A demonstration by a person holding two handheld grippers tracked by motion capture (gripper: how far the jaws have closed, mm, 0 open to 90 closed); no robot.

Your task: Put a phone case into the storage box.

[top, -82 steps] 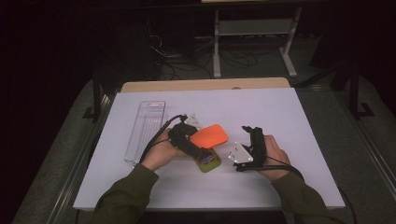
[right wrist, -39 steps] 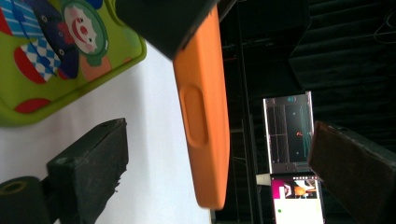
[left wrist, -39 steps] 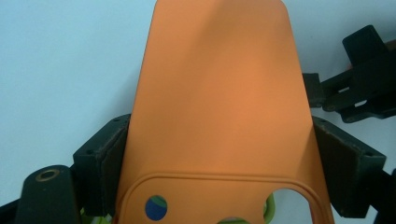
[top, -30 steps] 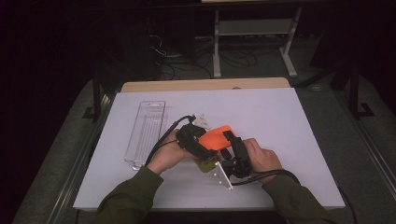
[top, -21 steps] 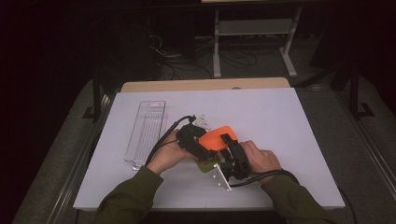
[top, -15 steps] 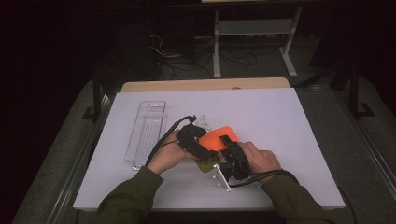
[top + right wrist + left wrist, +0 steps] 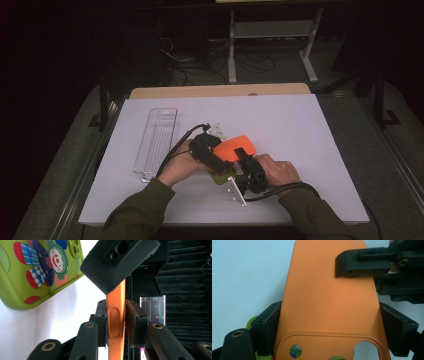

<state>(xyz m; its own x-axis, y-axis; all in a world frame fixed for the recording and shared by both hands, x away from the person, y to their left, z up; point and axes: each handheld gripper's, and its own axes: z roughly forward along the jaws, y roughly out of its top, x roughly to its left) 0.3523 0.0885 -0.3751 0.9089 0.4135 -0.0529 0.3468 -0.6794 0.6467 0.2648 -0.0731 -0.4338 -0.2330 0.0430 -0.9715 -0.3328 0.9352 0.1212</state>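
An orange phone case [image 7: 235, 147] is held above the white mat between both grippers. My left gripper [image 7: 207, 151] is shut on it, one jaw on each long side of the orange case [image 7: 329, 302]. From the right, my right gripper [image 7: 248, 172] is shut on the case's edge, which stands edge-on as the orange case [image 7: 115, 322] between its pads. The right gripper [image 7: 372, 265] also reaches in at the upper right of the left gripper view. A green phone case [image 7: 220, 176] with a clown picture lies on the mat under the hands, and the green case [image 7: 32, 270] shows close up.
A clear plastic tray [image 7: 157, 142] lies lengthwise on the left of the white mat [image 7: 310, 130]. A small white piece [image 7: 218, 130] rests just behind the left gripper. Beyond the table's far edge stands a metal frame [image 7: 270, 30] amid cables.
My right gripper moved left from beside the cases onto the orange case and shut on its edge. In the last half second both hands barely shifted.
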